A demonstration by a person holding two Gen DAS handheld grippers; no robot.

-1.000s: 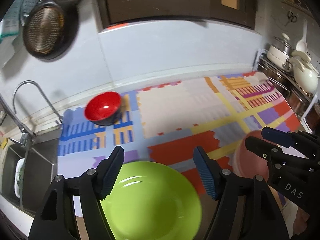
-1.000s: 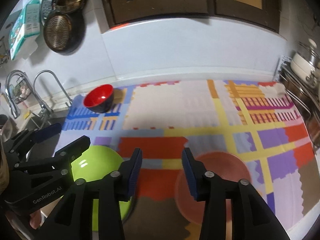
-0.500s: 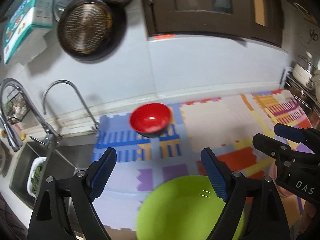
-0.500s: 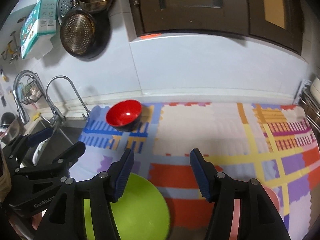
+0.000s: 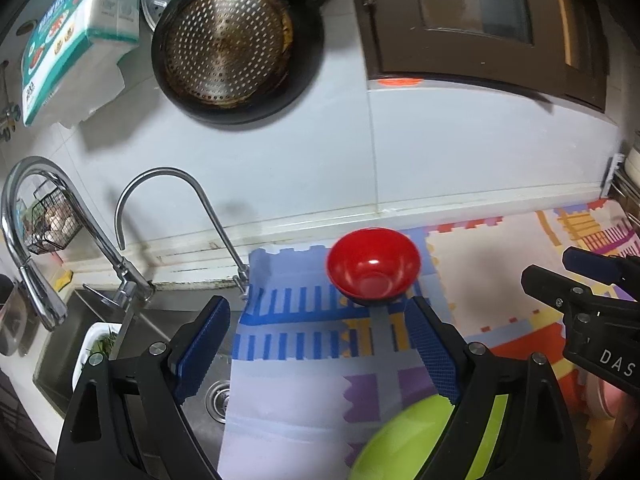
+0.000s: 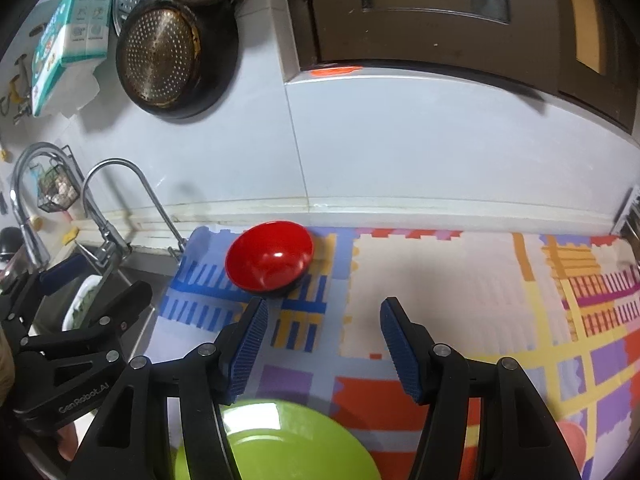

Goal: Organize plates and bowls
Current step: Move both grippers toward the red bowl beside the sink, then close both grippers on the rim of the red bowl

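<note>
Both views have swung up and toward the sink since a second ago: the red bowl (image 5: 374, 266), once small and far off, now sits large ahead of the left claw (image 5: 320, 350), and the green plate (image 6: 276, 440) has slid to the bottom edge.

At far left, a steel sink (image 5: 160, 336) is sunk into the counter, with two curved chrome taps (image 5: 160, 216) rising over it and a white dish of greens (image 5: 94, 350) inside. On the wall above hangs a round dark pan (image 5: 228, 44) with a perforated metal insert, next to a paper-wrapped pack (image 5: 76, 36).

A patterned mat (image 6: 460, 280) covers the counter beside the sink, printed in blue stripes, cream, orange, yellow and purple blocks with notched edges. The bowl stands upright on its striped blue part, near the back wall; it is glossy red inside, dark outside, round and deep, with a highlight on its inner wall.

The left claw is spread wide with nothing between its ribbed blue pads (image 5: 202, 350). The right claw (image 6: 322, 344) is likewise apart and empty, its pads (image 6: 400, 348) the same ribbed blue on black plastic arms.

The plate, smooth, shiny lime green and round, lies on the mat below the claws, well short of the bowl. A pink dish (image 5: 604, 402) shows partly at the right edge, behind the right claw's body.
</note>
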